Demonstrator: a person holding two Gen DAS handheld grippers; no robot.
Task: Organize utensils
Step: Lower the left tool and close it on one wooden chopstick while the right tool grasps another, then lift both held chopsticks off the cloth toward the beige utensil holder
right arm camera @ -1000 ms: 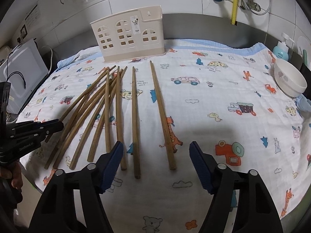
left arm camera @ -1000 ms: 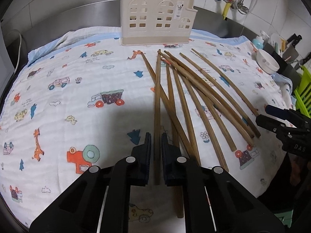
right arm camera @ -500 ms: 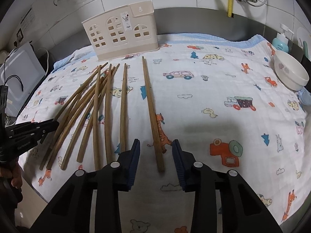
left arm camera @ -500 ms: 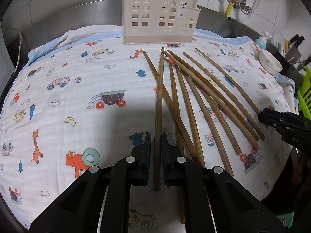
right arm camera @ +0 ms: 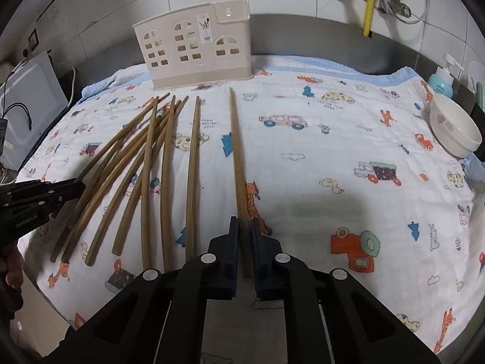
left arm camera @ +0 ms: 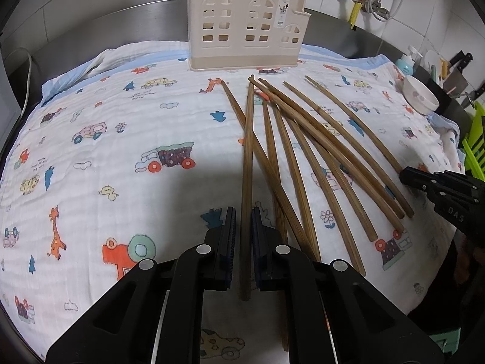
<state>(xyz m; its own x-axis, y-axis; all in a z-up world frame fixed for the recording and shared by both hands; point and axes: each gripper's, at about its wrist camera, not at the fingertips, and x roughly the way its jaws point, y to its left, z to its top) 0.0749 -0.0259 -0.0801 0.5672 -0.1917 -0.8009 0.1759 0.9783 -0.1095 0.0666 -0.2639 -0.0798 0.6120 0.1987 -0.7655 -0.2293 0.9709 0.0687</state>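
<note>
L gripper (left arm camera: 242,221) is gripping one chopstick (left arm camera: 248,163) w/ jaws clamped near its butt end, tip pointing 12 o'clock toward utensil holder (left arm camera: 245,33). R gripper (right arm camera: 244,230) jaws have just been closing, now pinching the separate chopstick (right arm camera: 238,154). Remaining chopsticks (right arm camera: 145,166) are lying fanned on the printed cloth (right arm camera: 303,182), at 10 o'clock of R gripper. Bowl (right arm camera: 453,132) is sitting at 2 o'clock.

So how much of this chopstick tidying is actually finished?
Hardly any. The holder looks empty through its window holes. In hand: the left hand-held gripper is shut on one chopstick, and the right hand-held gripper, jaws just closed, pinches another chopstick. Left: both still need dropping into the holder, and the loose chopsticks remain fanned on the cloth.
</note>
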